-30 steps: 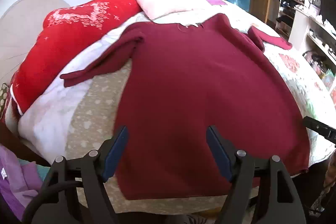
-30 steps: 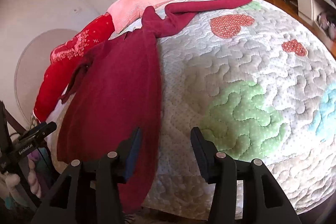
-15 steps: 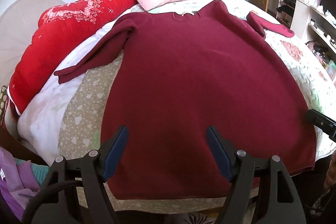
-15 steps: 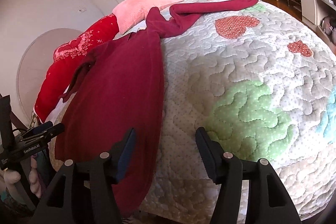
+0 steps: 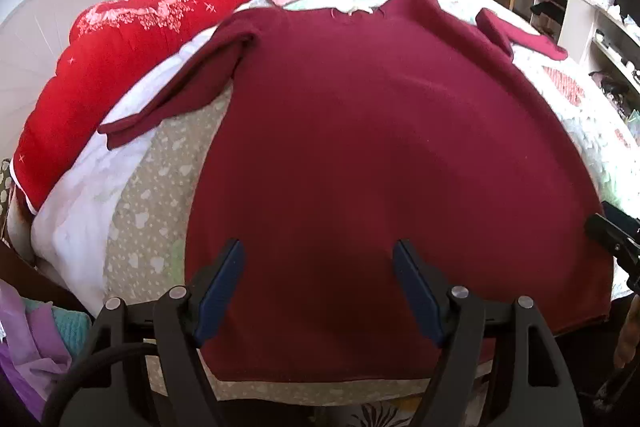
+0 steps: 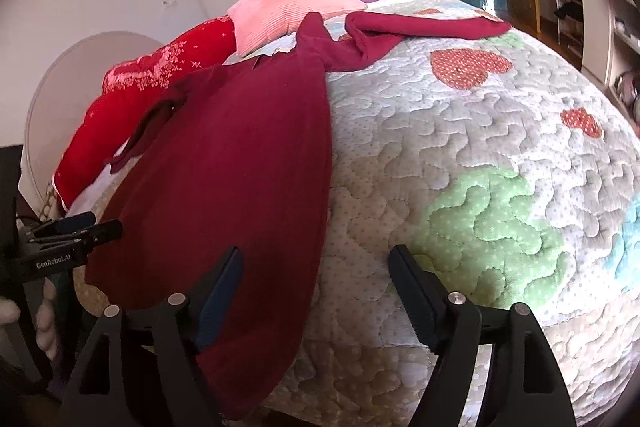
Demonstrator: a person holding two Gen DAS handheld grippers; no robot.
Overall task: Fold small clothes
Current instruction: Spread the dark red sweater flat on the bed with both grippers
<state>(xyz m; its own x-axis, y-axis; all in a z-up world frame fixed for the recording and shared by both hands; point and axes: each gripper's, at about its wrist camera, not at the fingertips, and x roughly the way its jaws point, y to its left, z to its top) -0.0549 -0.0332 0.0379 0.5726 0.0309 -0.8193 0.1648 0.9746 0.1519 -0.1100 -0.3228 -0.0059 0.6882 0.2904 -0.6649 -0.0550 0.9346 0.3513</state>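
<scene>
Maroon knit sweater [image 5: 380, 163] lay flat on the quilted bed [image 6: 460, 163] while we held left claw [image 5: 318, 291] and right claw [image 6: 316, 291] released, empty.

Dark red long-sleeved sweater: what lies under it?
The dark red long-sleeved sweater lies flat on a quilted bedspread with heart patches; the quilt beneath its body is covered.
</scene>
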